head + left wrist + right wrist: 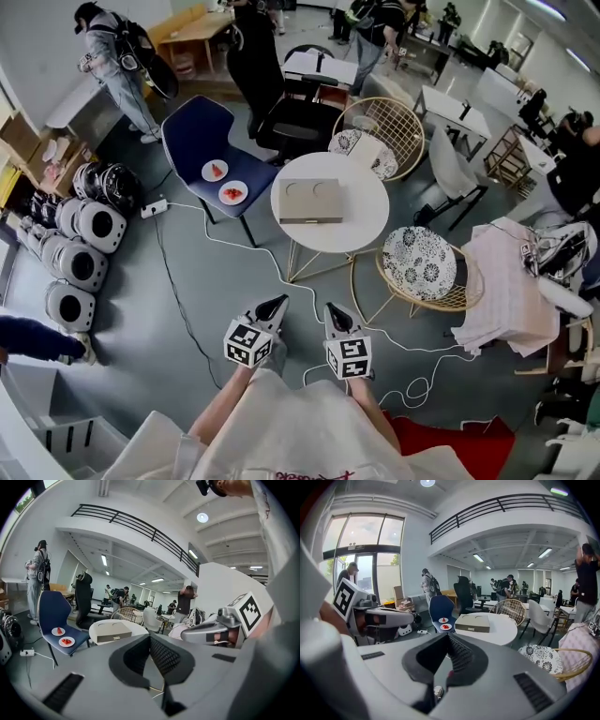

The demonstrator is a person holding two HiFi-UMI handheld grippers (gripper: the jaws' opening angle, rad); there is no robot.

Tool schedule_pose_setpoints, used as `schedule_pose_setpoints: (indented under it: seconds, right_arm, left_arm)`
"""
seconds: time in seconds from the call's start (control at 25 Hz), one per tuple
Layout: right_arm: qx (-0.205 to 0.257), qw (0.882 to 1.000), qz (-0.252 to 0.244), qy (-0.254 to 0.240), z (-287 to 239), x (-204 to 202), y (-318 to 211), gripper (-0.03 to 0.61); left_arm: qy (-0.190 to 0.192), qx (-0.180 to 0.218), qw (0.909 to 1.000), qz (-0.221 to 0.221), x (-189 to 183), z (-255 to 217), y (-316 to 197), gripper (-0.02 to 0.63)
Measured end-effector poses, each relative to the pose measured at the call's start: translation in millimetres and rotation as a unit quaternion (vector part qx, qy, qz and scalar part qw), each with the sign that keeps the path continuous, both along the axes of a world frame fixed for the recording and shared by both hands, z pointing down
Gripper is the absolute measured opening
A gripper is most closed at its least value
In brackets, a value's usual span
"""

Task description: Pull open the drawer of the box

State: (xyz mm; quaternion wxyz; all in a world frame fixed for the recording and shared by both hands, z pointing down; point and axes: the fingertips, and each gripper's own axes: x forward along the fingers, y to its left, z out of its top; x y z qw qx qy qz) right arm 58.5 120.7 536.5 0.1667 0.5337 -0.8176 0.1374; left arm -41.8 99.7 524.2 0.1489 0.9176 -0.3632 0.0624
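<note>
Beige flat box point(311, 201) sits on the round white counter point(373, 228), well ahead of you, drawer point(472, 629) shut. Your left gripper point(278, 303) and right gripper point(330, 310) both have jaws clenched on nothing; reach it like that and you'll likely shove the light box instead of catching its drawer front.

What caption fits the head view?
Left gripper and right gripper, shut, point at flat beige box on round white table.

Matt beige box point(310, 201) with a card-like look, smooth white round surface point(367, 223), thin gold metal wire chair point(403, 122), matt navy plastic chair point(192, 136), faintly glossy grey floor point(122, 319)
</note>
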Motion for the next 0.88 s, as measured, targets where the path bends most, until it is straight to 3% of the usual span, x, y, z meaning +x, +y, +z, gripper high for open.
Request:
schedule_pose_setpoints:
  seconds: [0.88]
  right_arm:
    - [0.001, 0.999, 0.028, 0.017, -30.0, -40.3, -217.7, 0.015]
  left_arm:
    - [0.008, -0.005, 0.9995, 0.031, -36.5, -21.2, -217.9, 0.011]
